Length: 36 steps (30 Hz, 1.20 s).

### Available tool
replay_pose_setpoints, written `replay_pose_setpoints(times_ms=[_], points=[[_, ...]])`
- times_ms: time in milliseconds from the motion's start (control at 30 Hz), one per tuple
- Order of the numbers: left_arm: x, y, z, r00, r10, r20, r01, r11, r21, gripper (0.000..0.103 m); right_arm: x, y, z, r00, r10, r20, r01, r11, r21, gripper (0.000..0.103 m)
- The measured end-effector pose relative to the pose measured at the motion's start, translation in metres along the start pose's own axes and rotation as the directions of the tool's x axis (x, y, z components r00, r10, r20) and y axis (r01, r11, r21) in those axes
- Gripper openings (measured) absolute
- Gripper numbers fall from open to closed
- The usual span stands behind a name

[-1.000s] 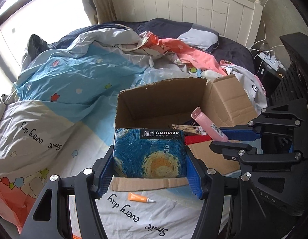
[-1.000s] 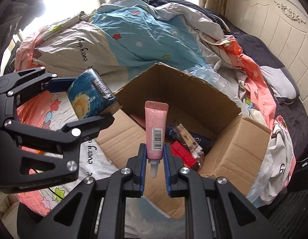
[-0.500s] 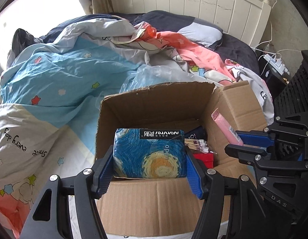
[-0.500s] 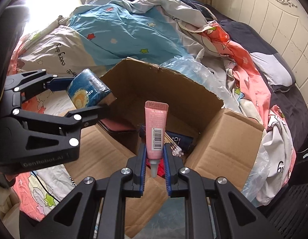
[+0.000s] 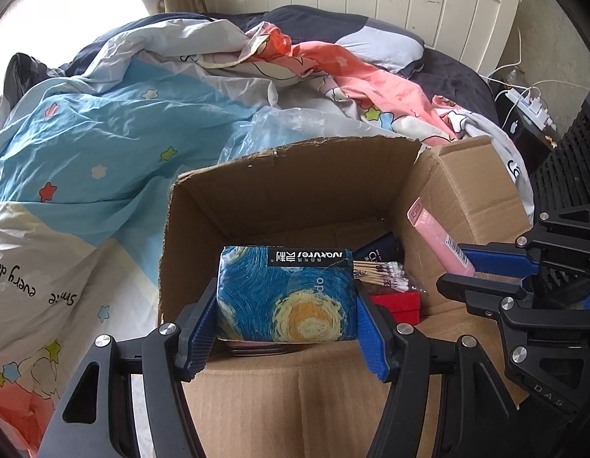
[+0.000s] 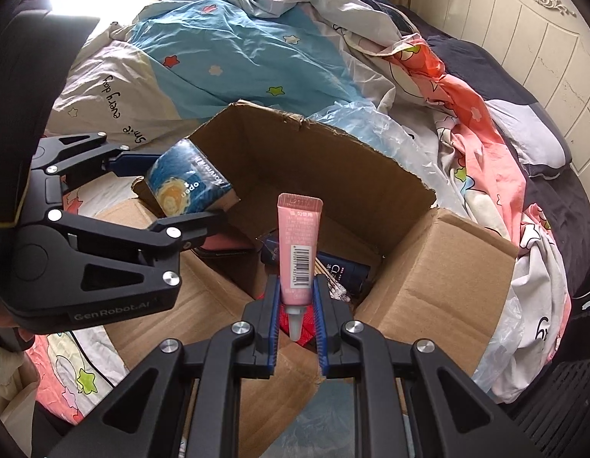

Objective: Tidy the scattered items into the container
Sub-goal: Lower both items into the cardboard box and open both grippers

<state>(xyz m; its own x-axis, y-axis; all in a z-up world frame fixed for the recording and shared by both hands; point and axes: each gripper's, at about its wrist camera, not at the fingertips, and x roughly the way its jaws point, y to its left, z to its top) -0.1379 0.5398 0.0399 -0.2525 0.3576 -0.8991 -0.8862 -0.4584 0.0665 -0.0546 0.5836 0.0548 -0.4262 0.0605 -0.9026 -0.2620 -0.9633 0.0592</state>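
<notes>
We've got both loads hovering over the cardboard box (image 5: 295,198), left fingers (image 5: 287,328) clamped on the tissue pack (image 5: 285,297), right fingers (image 6: 296,301) pinching the pink tube (image 6: 298,244) upright.

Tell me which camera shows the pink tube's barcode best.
The right wrist view: the pink tube stands upright in the right tongs, barcode facing the camera. The left wrist view shows it slanted at the side, barcode barely legible.
</notes>
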Motion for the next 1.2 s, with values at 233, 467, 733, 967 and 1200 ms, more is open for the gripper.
replay_pose_setpoints(times_ms=[233, 467, 733, 967, 1200], points=[[0.016, 0.000, -0.002, 1.000, -0.007, -0.024, 0.007, 1.000, 0.001, 0.065, 0.015, -0.006, 0.001, 1.000, 0.006, -0.029, -0.006, 1.000, 0.016, 0.015], [0.032, 0.002, -0.002, 0.998, 0.012, -0.063, -0.011, 1.000, 0.001, 0.065, 0.027, -0.007, 0.002, 0.999, 0.012, -0.052, -0.011, 1.000, 0.016, 0.015], [0.047, 0.006, -0.002, 0.994, 0.020, -0.111, -0.021, 1.000, -0.009, 0.065, 0.042, -0.009, 0.003, 0.996, 0.016, -0.085, -0.014, 1.000, 0.021, 0.015], [0.053, 0.003, -0.006, 0.991, 0.032, -0.132, -0.030, 0.999, 0.017, 0.065, 0.040, -0.009, 0.002, 0.996, 0.023, -0.082, -0.021, 0.999, 0.030, 0.015], [0.053, -0.001, -0.005, 0.990, 0.030, -0.136, -0.027, 0.999, 0.027, 0.065, 0.052, -0.025, 0.011, 0.996, 0.029, -0.080, -0.028, 1.000, 0.014, 0.015]])
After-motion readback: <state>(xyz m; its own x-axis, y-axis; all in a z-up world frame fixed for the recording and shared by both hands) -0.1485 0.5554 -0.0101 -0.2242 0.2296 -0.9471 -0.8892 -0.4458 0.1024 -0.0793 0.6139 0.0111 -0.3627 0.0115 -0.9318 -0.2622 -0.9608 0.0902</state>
